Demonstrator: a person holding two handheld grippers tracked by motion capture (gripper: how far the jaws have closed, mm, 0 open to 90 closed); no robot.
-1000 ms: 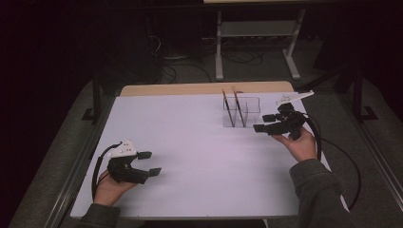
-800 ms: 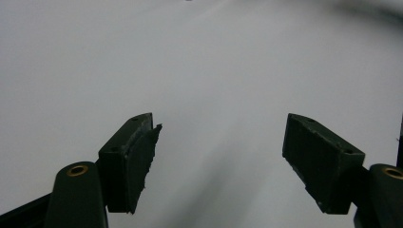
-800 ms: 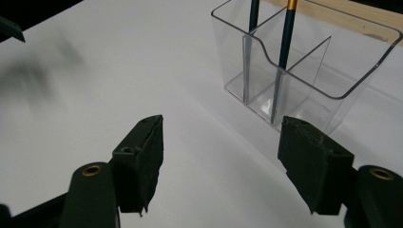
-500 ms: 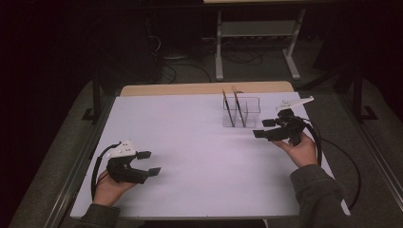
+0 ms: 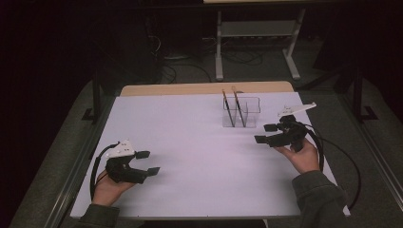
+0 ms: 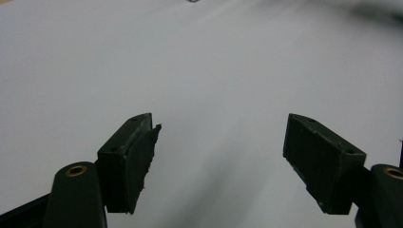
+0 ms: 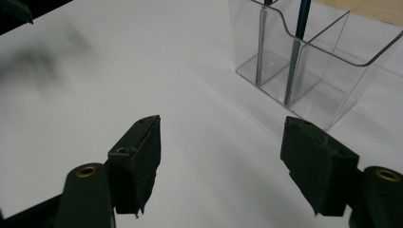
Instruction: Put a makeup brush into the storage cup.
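Note:
A clear plastic holder point(image 5: 251, 115) with two compartments stands at the far right of the white table point(image 5: 190, 137). Two thin brown pencils point(image 5: 228, 108) lean upright in it. In the right gripper view the holder point(image 7: 332, 76) is ahead to the right, with the pencils' dark shafts point(image 7: 295, 52) inside. My right gripper point(image 5: 264, 133) hovers just right of the holder, pointing left; its jaws point(image 7: 221, 126) have just been opening and stand open with nothing between them. My left gripper point(image 5: 148, 162) rests at the near left, open over bare table point(image 6: 221, 128).
A wooden strip point(image 5: 199, 89) runs along the table's far edge. Beyond it on the dark floor stand a metal rack's legs point(image 5: 219, 52) and loose cables point(image 5: 190, 66). A black cable point(image 5: 349, 166) loops from the right gripper over the table's right edge.
My right hand has drawn back a little toward the near edge, away from the holder. The left hand has kept still.

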